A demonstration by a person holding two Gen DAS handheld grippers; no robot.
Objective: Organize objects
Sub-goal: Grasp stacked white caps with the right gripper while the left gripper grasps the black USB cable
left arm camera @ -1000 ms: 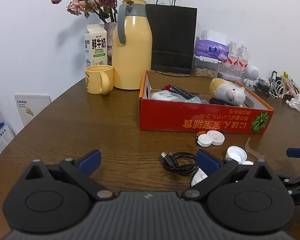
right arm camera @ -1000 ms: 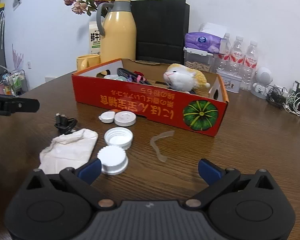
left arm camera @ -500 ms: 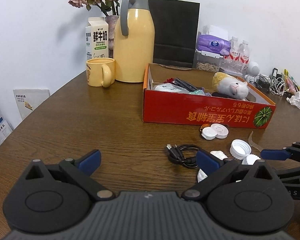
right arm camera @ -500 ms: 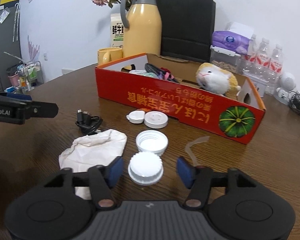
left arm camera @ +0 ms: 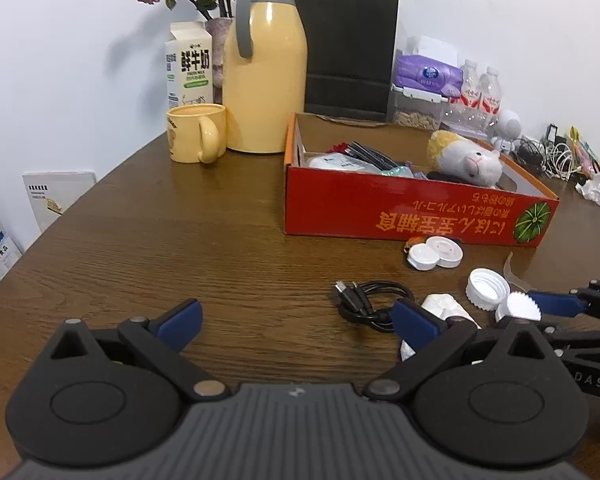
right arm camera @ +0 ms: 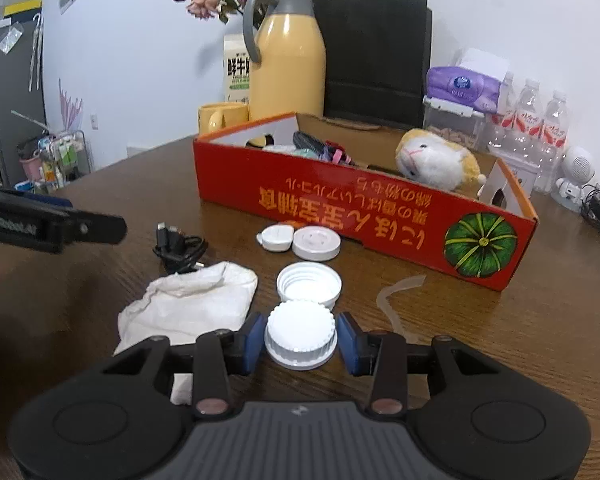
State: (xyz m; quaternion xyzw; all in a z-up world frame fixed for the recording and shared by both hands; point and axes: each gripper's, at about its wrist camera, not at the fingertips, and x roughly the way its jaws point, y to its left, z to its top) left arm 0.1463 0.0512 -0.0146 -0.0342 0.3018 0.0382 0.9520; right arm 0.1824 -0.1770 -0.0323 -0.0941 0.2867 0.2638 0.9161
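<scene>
A white ribbed cap (right arm camera: 300, 332) lies on the brown table, and my right gripper (right arm camera: 301, 342) is closing on it, with its blue pads against both sides. A second white cap (right arm camera: 309, 286) lies open side up just beyond it. To the left are a crumpled white cloth (right arm camera: 192, 304) and a coiled black cable (right arm camera: 178, 248). Two flat white lids (right arm camera: 316, 243) rest against the red cardboard box (right arm camera: 340, 208), which holds a plush toy (right arm camera: 436, 164) and other items. My left gripper (left arm camera: 296, 316) is open over bare table, left of the cable (left arm camera: 368, 300).
A yellow jug (left arm camera: 266, 76), yellow mug (left arm camera: 194, 132), milk carton (left arm camera: 190, 68) and black paper bag (left arm camera: 348, 44) stand behind the box. Water bottles (right arm camera: 540, 128), a tissue pack and tangled cords fill the far right. A clear plastic strip (right arm camera: 392, 292) lies right of the caps.
My right gripper's jaws have gone from wide open to narrow around the ribbed cap, which now sits between the pads. The left gripper has hardly moved.
</scene>
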